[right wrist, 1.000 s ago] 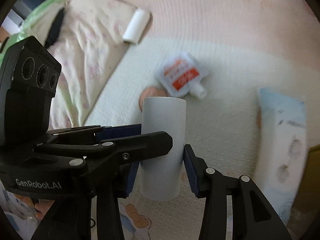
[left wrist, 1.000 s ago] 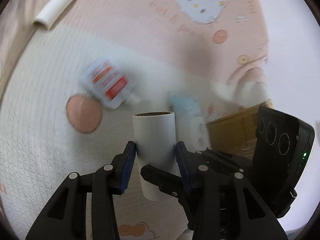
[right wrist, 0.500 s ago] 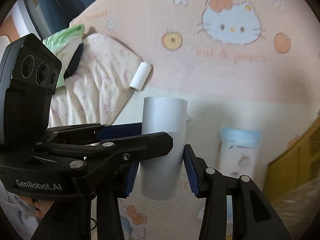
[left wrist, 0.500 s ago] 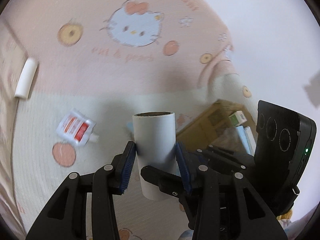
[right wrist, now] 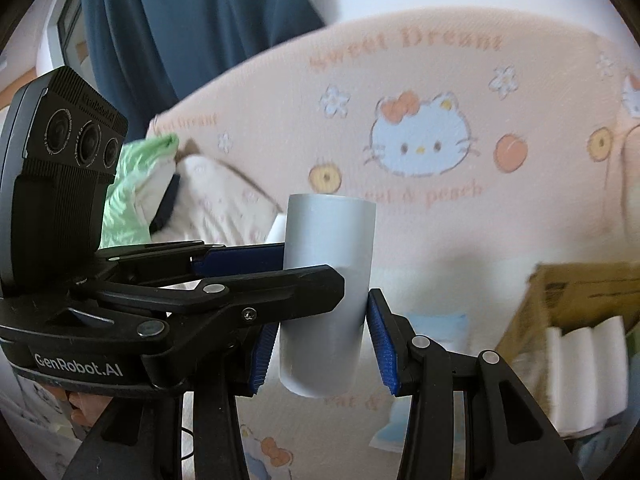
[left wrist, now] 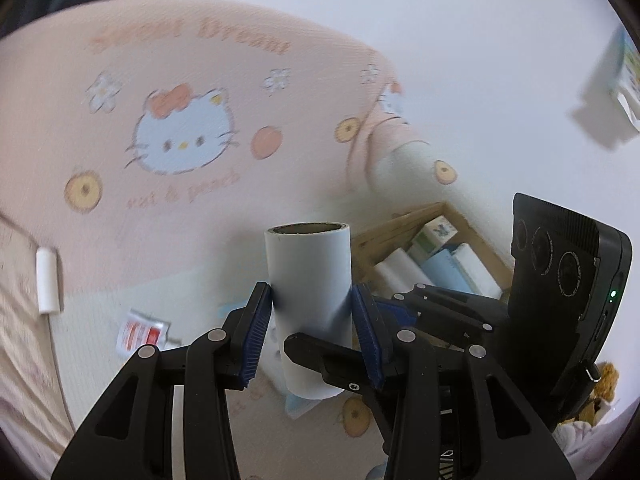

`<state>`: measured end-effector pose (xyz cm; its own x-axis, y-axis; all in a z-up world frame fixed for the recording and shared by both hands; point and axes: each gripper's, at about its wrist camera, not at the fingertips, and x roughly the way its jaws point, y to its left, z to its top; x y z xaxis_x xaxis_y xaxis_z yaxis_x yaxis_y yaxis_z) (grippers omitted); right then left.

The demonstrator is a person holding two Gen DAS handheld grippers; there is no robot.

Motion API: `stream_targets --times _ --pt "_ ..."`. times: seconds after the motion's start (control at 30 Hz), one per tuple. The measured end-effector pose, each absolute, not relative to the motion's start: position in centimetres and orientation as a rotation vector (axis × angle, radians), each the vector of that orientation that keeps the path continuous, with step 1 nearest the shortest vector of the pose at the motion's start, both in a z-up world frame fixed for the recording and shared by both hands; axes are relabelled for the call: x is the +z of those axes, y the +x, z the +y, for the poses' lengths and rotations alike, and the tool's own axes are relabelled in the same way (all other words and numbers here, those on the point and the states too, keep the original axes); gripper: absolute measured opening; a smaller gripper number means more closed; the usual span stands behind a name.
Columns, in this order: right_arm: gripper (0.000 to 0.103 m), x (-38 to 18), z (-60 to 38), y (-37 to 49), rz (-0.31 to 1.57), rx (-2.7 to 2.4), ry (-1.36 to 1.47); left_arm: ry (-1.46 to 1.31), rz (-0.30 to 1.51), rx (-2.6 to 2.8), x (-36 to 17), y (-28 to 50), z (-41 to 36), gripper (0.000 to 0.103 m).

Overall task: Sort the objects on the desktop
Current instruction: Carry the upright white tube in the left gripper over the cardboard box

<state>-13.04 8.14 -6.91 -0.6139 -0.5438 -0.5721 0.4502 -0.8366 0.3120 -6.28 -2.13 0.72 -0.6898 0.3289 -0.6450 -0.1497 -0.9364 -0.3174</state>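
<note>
the cardboard box (left wrist: 436, 248) was crowded with white rolls (left wrist: 396, 270) and packets. left of the box, the blanket (left wrist: 200, 128) lay open, broken only by a red sachet (left wrist: 140, 330) and a small white roll (left wrist: 47, 280).

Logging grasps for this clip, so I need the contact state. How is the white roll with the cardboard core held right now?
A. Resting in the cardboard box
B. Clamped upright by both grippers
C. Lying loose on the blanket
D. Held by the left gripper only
B: the white roll stands upright with the left gripper and right gripper both closed on its sides.
</note>
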Motion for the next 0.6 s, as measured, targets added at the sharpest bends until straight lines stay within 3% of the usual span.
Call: stream_targets --times 0.3,0.6 --pt "0.041 -3.3 13.7 -11.3 -0.144 -2.576 0.838 -1.017 -0.313 2.500 3.5 -10.0 2.9 0.045" --pt "0.044 -3.2 20.0 -11.9 -0.216 -2.573 0.928 -1.141 -0.270 2.373 3.3 -14.7 7.8 0.045"
